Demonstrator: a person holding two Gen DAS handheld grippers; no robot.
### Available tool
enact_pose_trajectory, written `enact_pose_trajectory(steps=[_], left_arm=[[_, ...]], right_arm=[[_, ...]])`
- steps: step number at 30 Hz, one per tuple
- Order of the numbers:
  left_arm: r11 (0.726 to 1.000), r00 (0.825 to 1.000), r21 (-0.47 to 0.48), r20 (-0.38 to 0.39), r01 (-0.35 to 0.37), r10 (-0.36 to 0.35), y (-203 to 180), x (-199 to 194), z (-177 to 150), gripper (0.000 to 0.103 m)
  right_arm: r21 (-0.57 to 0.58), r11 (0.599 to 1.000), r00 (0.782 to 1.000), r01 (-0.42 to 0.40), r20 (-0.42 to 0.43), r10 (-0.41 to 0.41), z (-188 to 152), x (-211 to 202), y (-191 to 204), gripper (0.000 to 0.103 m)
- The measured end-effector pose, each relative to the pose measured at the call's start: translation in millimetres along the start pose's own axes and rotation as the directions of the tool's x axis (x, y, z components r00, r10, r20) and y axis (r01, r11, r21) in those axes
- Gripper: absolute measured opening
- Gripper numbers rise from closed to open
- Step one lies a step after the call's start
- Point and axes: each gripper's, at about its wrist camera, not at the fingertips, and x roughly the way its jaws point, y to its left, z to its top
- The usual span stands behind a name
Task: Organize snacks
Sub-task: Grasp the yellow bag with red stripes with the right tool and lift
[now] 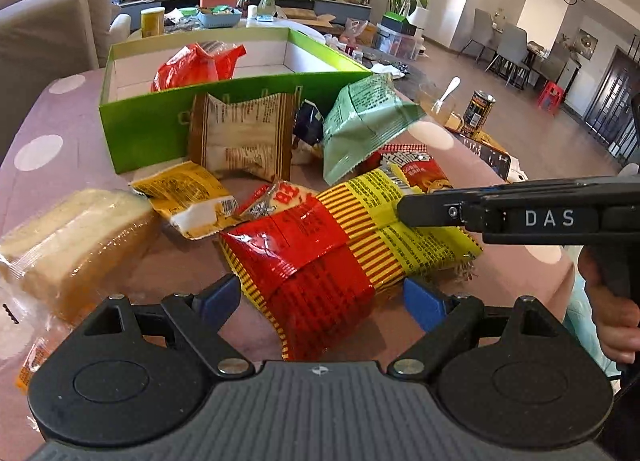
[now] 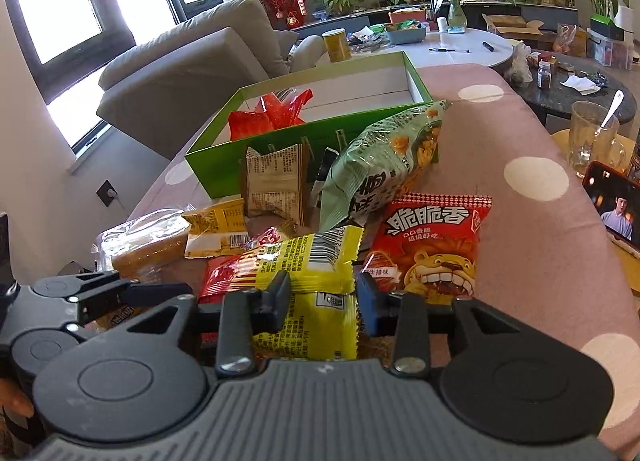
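On the pink dotted tablecloth (image 1: 60, 113), a green box (image 1: 160, 129) holding one red bag (image 1: 188, 69) is seen at the far side, with loose snacks piled before it: wrapped cake (image 1: 68, 245), a green packet (image 1: 368, 129), and a red-and-yellow striped packet (image 1: 340, 237). The left gripper (image 1: 320, 297) is held wide apart astride the striped packet's red end, pads not touching. The right gripper (image 2: 323, 301) is noted straddling its yellow end, jaws apart; pad contact cannot be told.
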Motion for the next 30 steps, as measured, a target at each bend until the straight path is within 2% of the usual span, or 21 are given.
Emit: enact_pose_trajectory(steps=[7, 11, 16, 19, 21, 22, 24, 30], left_arm=[[1.0, 1.0, -0.018, -0.017, 0.012, -0.012, 2.7, 3.5, -0.8, 0.087], [1.0, 1.0, -0.012, -0.016, 0.005, -0.005, 1.7, 2.2, -0.1, 0.087], [1.0, 1.0, -0.019, -0.028, 0.003, -0.004, 4.3, 5.4, 0.4, 0.087], [0.999, 0.999, -0.026, -0.048, 0.019, -0.02, 4.7, 12.1, 1.2, 0.085], [1.0, 0.998, -0.024, -0.055, 0.016, -0.017, 2.7, 14.9, 2.6, 0.081], [1.0, 0.998, -0.022, -0.054, 0.01, -0.011, 1.3, 14.0, 3.1, 0.079], [1.0, 0.999, -0.019, -0.042, 0.009, -0.01, -2.3, 8.0, 5.3, 0.074], [1.0, 0.999, 0.004, 0.041, 0.003, -0.003, -9.7, -16.5, 13.1, 0.074]], right_arm=[[0.028, 1.0, 1.0, -0.009, -0.009, 0.009, 0.9, 0.9, -3.1, 0.069], [0.029, 1.0, 1.0, 0.012, 0.001, -0.012, 1.7, -1.4, -2.1, 0.08], [0.001, 0.999, 0.998, 0.041, 0.046, -0.041, 3.8, -7.2, -0.7, 0.08], [-0.005, 0.999, 0.999, 0.033, 0.017, -0.033, 3.7, -0.1, -0.7, 0.08], [0.001, 1.0, 1.0, -0.001, -0.019, 0.001, 2.5, 7.8, -0.8, 0.079], [0.012, 0.999, 0.999, -0.031, -0.023, 0.032, 1.8, 9.1, -0.7, 0.079], [0.003, 1.0, 1.0, -0.021, -0.01, 0.021, 3.4, 6.1, 4.3, 0.079], [-0.017, 1.0, 0.998, -0.025, 0.064, 0.026, 8.0, -16.4, 13.3, 0.077]])
